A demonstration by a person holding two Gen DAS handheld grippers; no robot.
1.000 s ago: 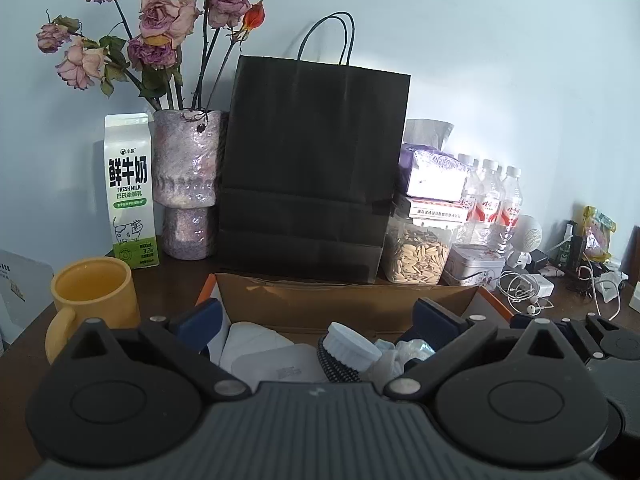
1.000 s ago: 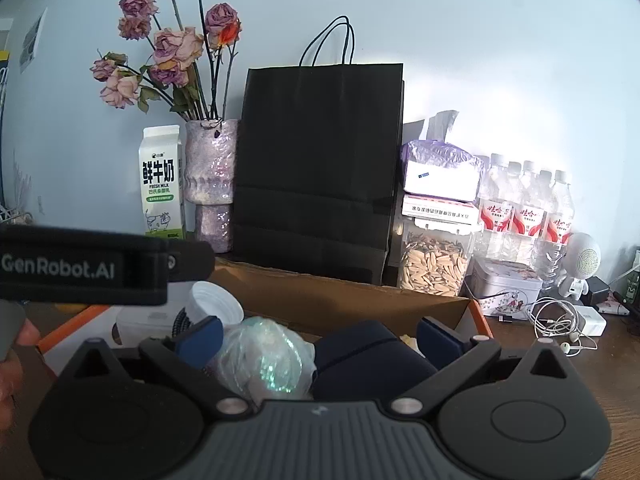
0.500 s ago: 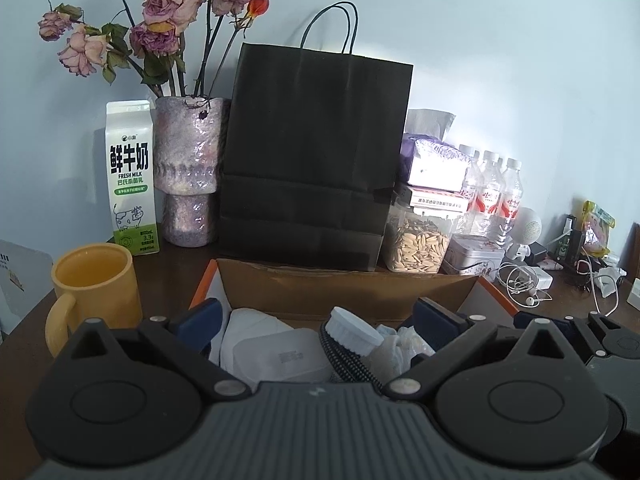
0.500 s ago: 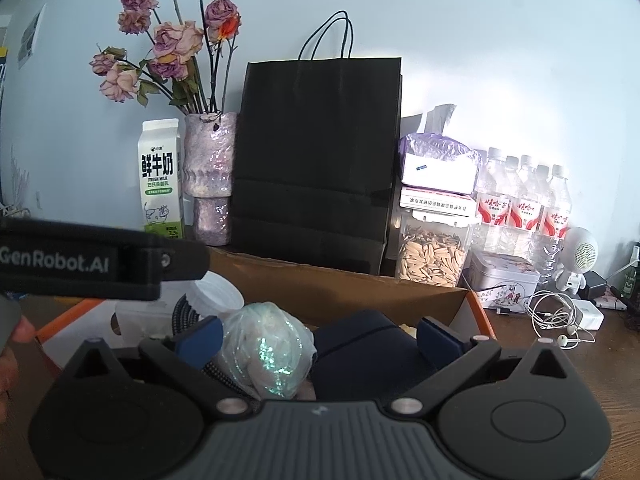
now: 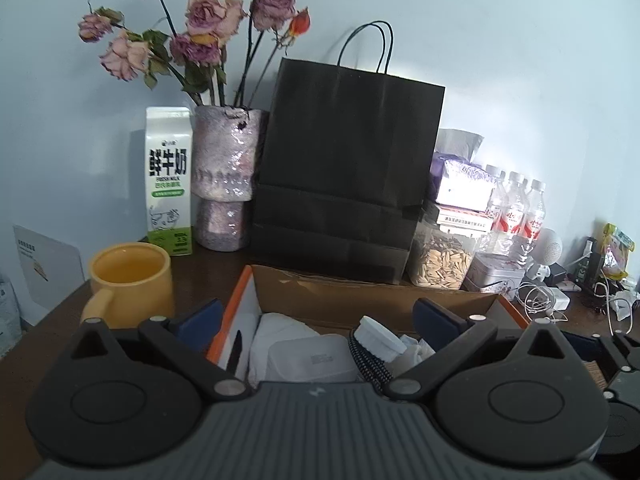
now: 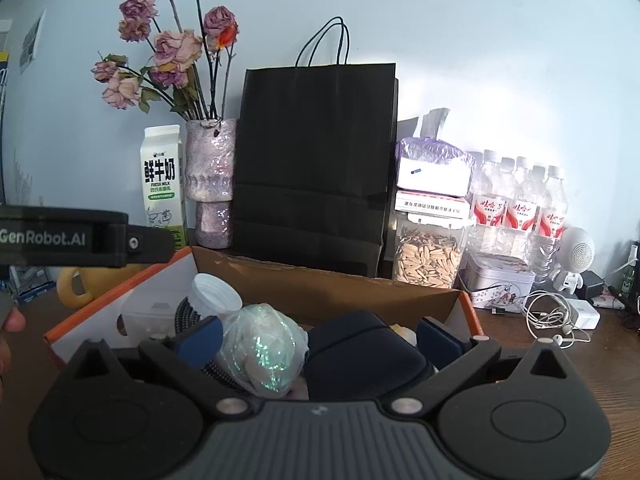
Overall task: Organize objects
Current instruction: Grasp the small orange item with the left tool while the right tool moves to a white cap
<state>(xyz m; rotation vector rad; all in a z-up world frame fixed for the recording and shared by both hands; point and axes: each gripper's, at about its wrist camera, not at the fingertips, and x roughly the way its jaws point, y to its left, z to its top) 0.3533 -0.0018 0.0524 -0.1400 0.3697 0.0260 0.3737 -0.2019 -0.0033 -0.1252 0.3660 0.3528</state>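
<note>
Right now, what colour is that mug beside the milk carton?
Yellow. The mug shows best in the left wrist view, near the milk carton.

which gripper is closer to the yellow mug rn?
Left. The left gripper has the yellow mug just beyond its left finger. The right gripper sits farther right over the cardboard box, with the mug across the box's left wall.

The left gripper [image 5: 318,322] is seen at the bottom of its own view with the blue-padded fingers [image 5: 199,319] spread wide apart. The right gripper [image 6: 320,334] is likewise held agape at the lower centre of its view, nothing being clamped. A fingertip of the person's hand [image 6: 10,322] is glimpsed at the left edge.
</note>
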